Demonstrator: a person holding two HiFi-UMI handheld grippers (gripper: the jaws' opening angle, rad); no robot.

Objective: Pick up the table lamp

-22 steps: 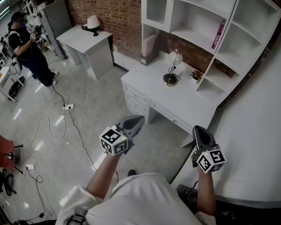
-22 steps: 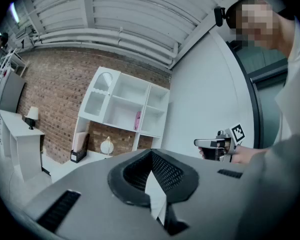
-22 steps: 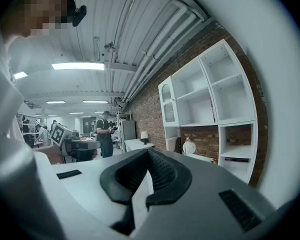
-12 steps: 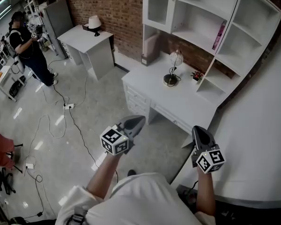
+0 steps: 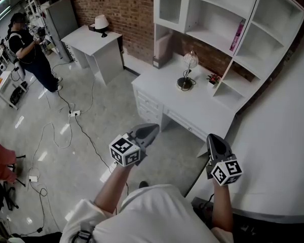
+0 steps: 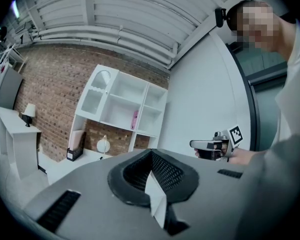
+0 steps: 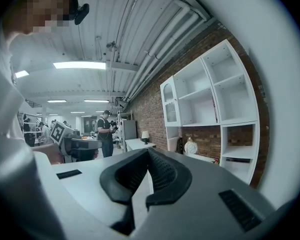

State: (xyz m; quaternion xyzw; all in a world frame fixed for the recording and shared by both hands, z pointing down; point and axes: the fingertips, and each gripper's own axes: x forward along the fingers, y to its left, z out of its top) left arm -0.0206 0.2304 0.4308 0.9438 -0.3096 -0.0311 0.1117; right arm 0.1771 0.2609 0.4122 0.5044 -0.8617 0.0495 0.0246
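Observation:
The table lamp [image 5: 187, 70], a clear glass globe on a thin stem with a dark round base, stands on the white desk [image 5: 202, 113] under the shelf unit. It is small and far off in the left gripper view [image 6: 103, 145] and the right gripper view [image 7: 190, 146]. My left gripper [image 5: 151, 129] is held level over the floor, well short of the desk, shut and empty [image 6: 151, 158]. My right gripper [image 5: 214, 138] hangs near the desk's front right corner, also shut with nothing in it [image 7: 149, 155].
A second lamp with a white shade [image 5: 101, 23] sits on a small white table [image 5: 93, 44] at the back left. A person [image 5: 28, 47] stands far left. Cables [image 5: 66, 130] trail over the floor. White shelves [image 5: 228, 29] rise above the desk; a white wall [image 5: 283, 146] is on the right.

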